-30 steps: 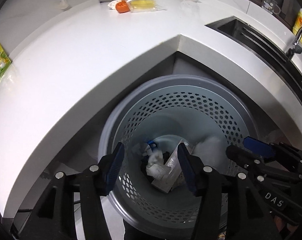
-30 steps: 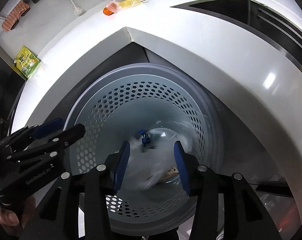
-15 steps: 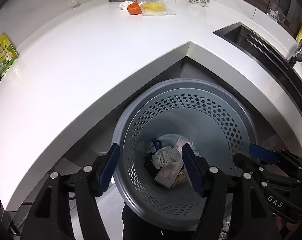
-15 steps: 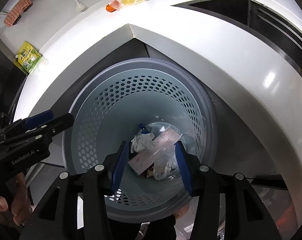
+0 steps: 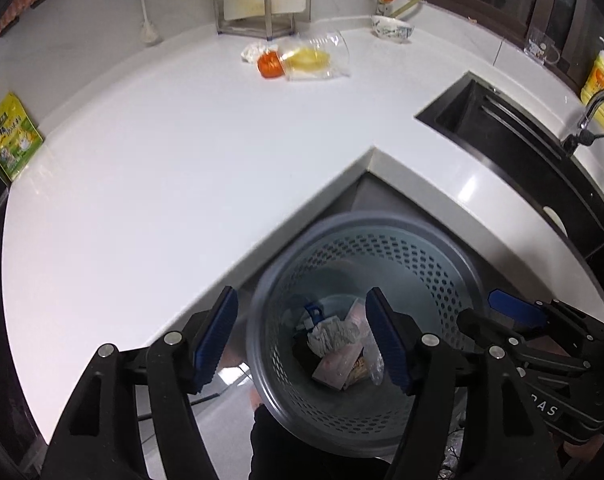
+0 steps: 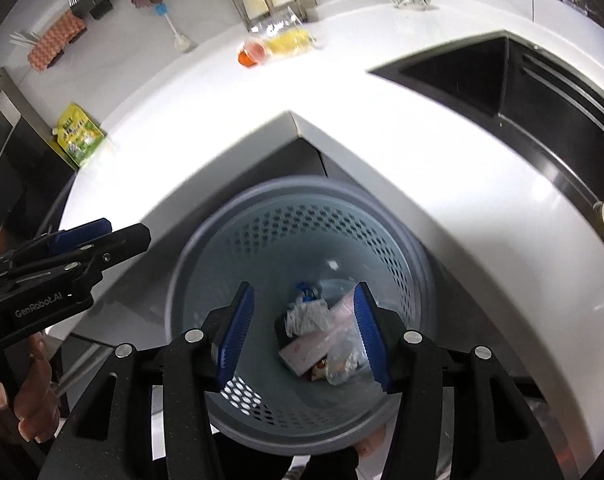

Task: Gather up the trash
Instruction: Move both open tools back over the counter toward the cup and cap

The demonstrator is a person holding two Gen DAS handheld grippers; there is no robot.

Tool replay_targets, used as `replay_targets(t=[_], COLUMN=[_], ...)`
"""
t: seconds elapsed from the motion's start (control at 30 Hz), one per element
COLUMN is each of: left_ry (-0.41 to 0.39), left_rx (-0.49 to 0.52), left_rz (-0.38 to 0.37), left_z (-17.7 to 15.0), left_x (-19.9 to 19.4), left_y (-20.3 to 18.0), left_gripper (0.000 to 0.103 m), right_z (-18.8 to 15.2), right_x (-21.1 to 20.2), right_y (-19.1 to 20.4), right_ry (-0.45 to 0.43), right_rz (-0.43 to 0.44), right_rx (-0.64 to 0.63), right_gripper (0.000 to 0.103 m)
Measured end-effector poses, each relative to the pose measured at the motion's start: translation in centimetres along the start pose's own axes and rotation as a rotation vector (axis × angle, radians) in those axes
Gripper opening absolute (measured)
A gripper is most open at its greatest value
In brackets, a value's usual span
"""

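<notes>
Jaws of left gripper (image 5: 302,336) and right gripper (image 6: 302,328) gape empty above trash bin (image 5: 442,256)

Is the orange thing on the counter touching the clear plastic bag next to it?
Touching. In the left wrist view the orange thing lies right against the clear plastic bag, with no counter showing between them.

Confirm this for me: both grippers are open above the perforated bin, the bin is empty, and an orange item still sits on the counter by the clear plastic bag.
One thing is wrong: the perforated bin is not empty. The left wrist view shows crumpled paper and a pink packet at its bottom. The rest holds: the left gripper and right gripper are open above it, and the orange item sits by the clear plastic bag on the counter.
</notes>
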State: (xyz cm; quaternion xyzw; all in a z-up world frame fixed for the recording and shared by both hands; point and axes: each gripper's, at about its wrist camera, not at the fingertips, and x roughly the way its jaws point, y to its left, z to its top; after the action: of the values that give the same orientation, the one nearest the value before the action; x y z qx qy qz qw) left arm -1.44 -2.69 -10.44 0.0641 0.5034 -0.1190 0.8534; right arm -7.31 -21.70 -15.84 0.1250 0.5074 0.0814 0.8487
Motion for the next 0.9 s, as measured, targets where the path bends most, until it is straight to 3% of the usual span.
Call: replay_targets(t=[0.43,0.9], left_ry=[-0.081,-0.125], left_rx=[0.036,0.071], left_rz=[-0.026,-0.061], left_z=[6.3,14.7], left_x=[-1.4,0.9], left_y=[3.2,8.2], left_gripper=[0.076,0.081], right_z=[5.8,15.1], right_x=[-0.7,2.1], right_y=[2.5,5.4], right_ry=[-0.098,-0.21], right_rz=[-0.009,-0.058], right_rx=[0.007,0.035], right_gripper=[0.055,0.059])
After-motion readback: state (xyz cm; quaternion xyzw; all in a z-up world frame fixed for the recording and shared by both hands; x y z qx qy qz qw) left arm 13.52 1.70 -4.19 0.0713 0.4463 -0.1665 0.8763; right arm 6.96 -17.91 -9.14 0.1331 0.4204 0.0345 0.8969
